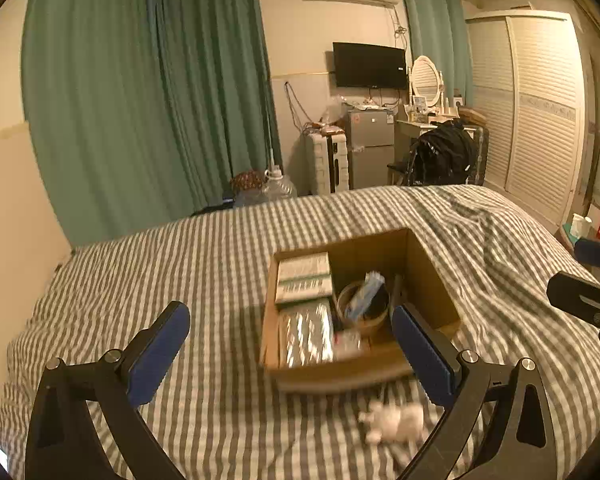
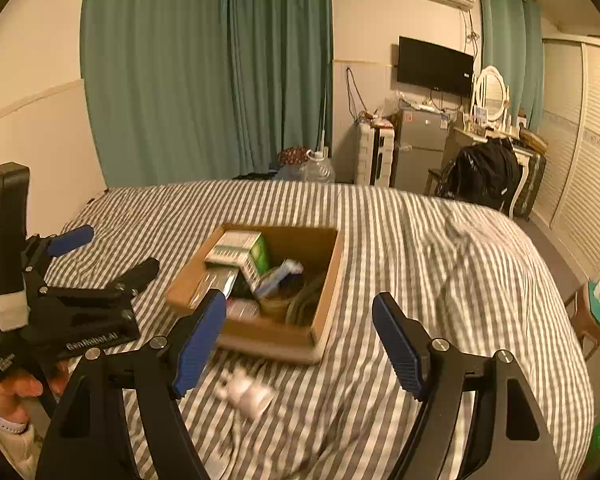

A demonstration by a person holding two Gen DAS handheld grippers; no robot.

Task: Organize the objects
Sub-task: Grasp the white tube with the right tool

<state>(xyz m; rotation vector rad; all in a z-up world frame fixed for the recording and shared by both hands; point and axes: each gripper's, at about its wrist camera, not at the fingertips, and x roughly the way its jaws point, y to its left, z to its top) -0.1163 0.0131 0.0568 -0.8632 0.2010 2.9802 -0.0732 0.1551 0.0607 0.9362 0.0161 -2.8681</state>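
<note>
There is 1 bed (image 2: 420, 240) carrying 1 open cardboard box (image 2: 328, 276) and 1 small white object (image 2: 246, 392), too blurred to identify, just in front of it. The box holds at least 2 flat packets (image 1: 304, 276), 1 round container (image 1: 362, 312) and several smaller items too blurred to count. 2 grippers show, left gripper (image 1: 290, 350) and right gripper (image 2: 300, 340), each with 2 blue-padded jaws spread wide.

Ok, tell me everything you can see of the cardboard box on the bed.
The cardboard box is brown, open-topped and shallow, and sits flat on the striped bedsheet. Inside are flat packets, a green carton, a round tub and blurred small items. A small white object lies on the sheet just in front of it. Neither claw touches it.
</note>
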